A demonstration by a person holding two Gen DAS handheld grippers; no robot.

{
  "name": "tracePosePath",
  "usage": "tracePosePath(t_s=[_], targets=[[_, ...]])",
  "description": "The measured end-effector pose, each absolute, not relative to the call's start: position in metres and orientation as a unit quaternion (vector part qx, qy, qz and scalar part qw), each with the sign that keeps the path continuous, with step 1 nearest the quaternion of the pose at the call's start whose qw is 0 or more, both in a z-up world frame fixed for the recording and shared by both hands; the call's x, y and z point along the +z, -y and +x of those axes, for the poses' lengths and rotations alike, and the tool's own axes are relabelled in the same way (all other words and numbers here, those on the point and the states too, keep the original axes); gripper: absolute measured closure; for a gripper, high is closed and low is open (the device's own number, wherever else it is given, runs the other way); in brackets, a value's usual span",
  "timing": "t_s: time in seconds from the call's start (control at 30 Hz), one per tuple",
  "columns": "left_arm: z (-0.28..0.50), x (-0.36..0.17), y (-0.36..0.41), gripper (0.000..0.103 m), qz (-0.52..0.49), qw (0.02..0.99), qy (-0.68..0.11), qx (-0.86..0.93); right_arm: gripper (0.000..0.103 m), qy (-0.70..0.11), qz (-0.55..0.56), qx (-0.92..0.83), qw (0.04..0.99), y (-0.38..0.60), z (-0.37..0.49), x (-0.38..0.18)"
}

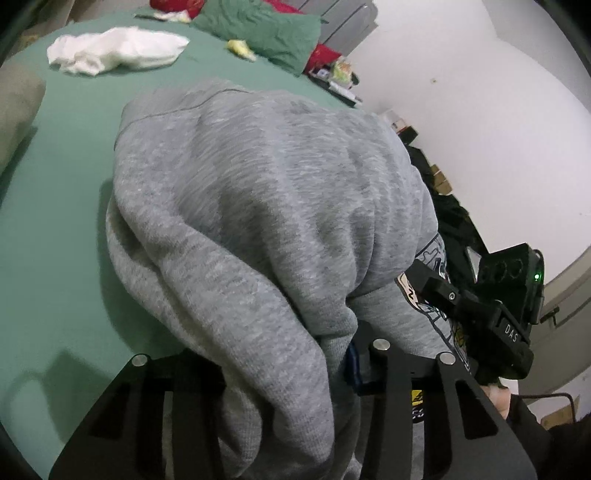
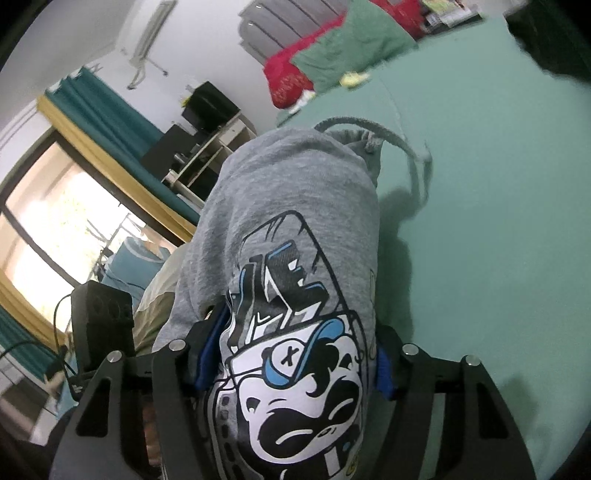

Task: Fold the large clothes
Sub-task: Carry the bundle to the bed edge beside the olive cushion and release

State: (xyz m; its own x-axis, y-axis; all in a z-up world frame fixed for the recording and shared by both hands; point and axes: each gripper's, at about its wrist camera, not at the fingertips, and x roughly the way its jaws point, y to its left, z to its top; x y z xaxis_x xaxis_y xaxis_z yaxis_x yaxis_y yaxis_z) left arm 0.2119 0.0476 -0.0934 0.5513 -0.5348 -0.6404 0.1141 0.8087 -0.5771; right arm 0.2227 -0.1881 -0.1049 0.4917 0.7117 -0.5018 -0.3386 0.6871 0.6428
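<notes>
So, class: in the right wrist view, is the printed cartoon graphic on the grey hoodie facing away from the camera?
No: the black, white and blue graphic on the grey hoodie faces the camera.

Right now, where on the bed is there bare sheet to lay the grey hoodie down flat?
Bare green sheet spreads left of the grey hoodie, up to the white cloth. In the right wrist view, sheet is bare right of the hoodie's drawstring. It is crowded by the green pillow and red pillow.

One grey hoodie [image 1: 258,206], two green pillows [image 1: 258,29].
</notes>
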Motion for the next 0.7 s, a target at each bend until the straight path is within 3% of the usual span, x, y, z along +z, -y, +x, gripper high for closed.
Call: tracePosePath(t_s=[0.43,0.7], targets=[[0.155,-0.009,-0.055,0.058,-0.227,0.882,-0.363,-0.198,0.037,-0.315,0.187,0.327,0.871,0.175,0.173,-0.015],[0.116,0.040,-0.099,0.058,-0.217,0.906,-0.321,-0.172,0.037,-0.269,0.185,0.366,0.871,0.128,0.162,0.021]])
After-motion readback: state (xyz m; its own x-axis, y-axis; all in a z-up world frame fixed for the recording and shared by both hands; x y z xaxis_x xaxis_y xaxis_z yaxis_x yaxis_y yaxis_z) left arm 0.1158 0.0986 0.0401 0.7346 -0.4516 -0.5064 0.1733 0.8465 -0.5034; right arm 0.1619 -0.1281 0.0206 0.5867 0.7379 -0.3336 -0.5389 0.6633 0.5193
